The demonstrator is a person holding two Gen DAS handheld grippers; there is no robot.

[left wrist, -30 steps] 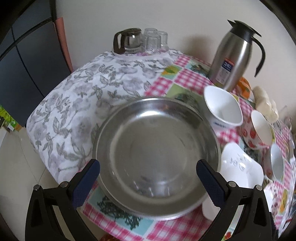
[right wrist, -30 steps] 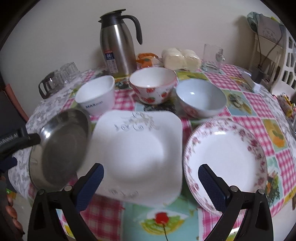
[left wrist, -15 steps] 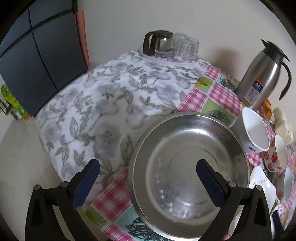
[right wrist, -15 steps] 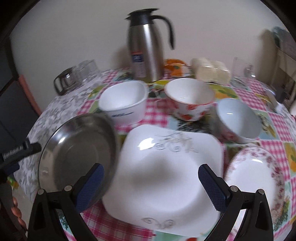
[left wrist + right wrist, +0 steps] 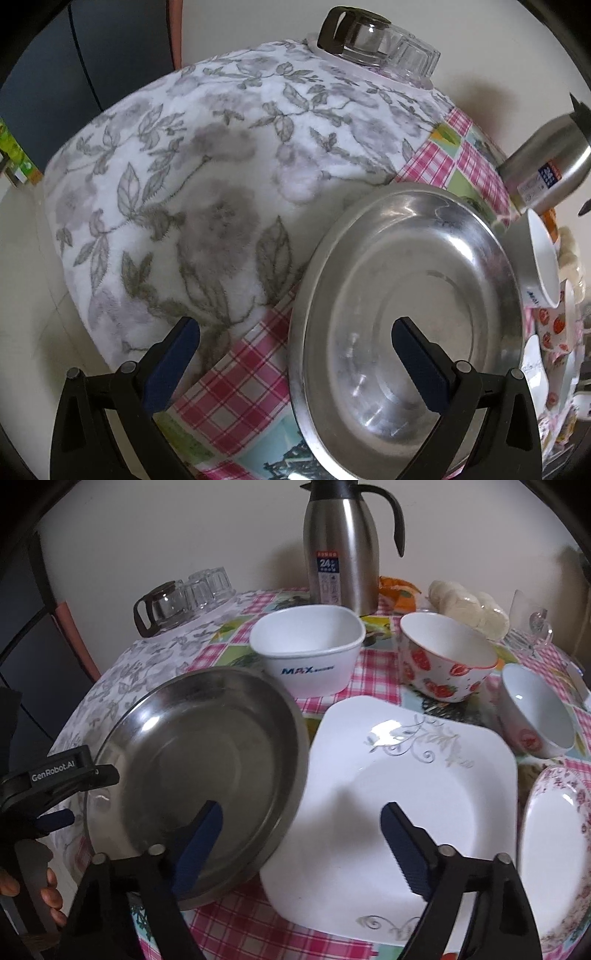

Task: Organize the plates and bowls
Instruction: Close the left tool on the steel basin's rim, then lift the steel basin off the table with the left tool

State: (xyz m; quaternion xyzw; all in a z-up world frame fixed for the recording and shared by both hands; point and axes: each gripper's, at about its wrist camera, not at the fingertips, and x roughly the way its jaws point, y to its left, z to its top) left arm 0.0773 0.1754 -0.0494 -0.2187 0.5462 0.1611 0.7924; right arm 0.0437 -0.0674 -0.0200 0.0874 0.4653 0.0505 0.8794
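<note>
A round steel plate (image 5: 406, 314) lies at the table's near left, and its right rim (image 5: 295, 746) overlaps the left edge of a white square plate (image 5: 413, 805). My left gripper (image 5: 295, 354) is open and straddles the steel plate's left rim, with one finger over the floral cloth and the other over the plate's inside. My right gripper (image 5: 301, 849) hovers where the two plates meet. Its jaws are closing, with the steel rim and the white plate's edge between them and neither pad touching. The left gripper (image 5: 55, 786) shows at the steel plate's far side.
Behind the plates stand a white square bowl (image 5: 308, 650), a strawberry bowl (image 5: 445, 657) and a small white bowl (image 5: 535, 709). A floral round plate (image 5: 554, 842) lies at the right. A steel thermos (image 5: 341, 546), a glass jug (image 5: 162, 603) and a bag of buns (image 5: 469, 605) line the back.
Both grippers have shifted left and down. The left one has gone from framing the whole steel plate to straddling its left rim. The right one now spans the plates' overlap with narrower jaws.
</note>
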